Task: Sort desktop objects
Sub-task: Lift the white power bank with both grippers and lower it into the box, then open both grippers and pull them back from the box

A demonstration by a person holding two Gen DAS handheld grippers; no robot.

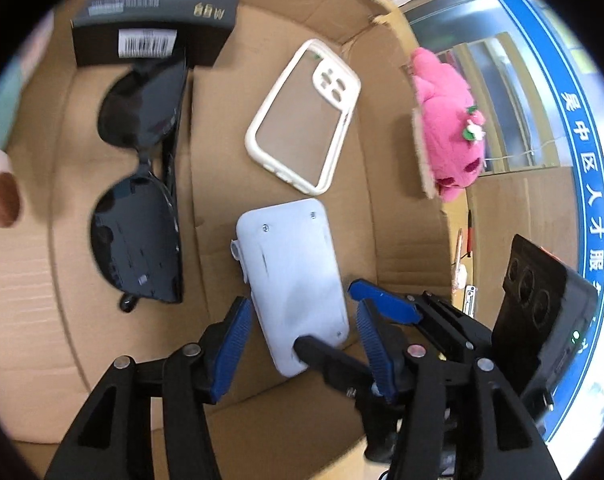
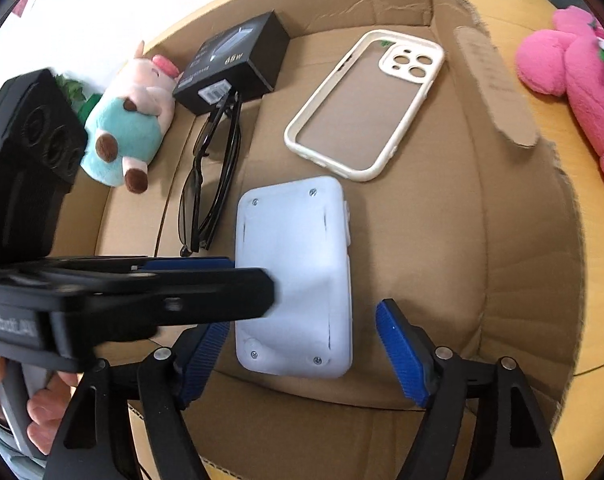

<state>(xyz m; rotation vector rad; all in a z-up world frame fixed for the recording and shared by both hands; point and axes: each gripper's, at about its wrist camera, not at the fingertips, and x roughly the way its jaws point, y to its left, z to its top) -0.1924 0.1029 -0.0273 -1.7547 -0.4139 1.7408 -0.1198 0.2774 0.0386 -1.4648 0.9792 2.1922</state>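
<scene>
Cardboard box [image 2: 502, 240]: an open, shallow carton with torn flaps; it appears to be the place where the desk items are gathered.
White device [image 2: 297, 276]: a flat white casing with screws at its corners, lying on the box floor near the centre, at about 12 o'clock from the right gripper.
Phone case [image 2: 362, 104]: cream-rimmed and clear-backed, flat in the box at roughly 1 o'clock from the white device, apart from it.
Sunglasses [image 1: 141, 184]: dark, folded, lying in the box at 9 o'clock from the white device in the left wrist view; their far end reaches the black carton.
Black carton [image 2: 237, 60]: small retail pack with a barcode label, at the far side of the box, about 11 o'clock.
Left gripper [image 1: 297, 340]: its blue pads stand spread on either side of the white device's near end; contact cannot be told for certain, and nothing looks clamped.
Right gripper [image 2: 302, 356]: fingers wide apart, empty, straddling the near end of the white device without touching it.
Pig plush [image 2: 129, 120]: outside the box rim at 10 o'clock.
Pink plush [image 2: 574, 80]: on the table outside the box at 2 o'clock.
Progress: four items lie in the box, so that part looks done; both plush toys remain outside, likely the remaining work.
</scene>
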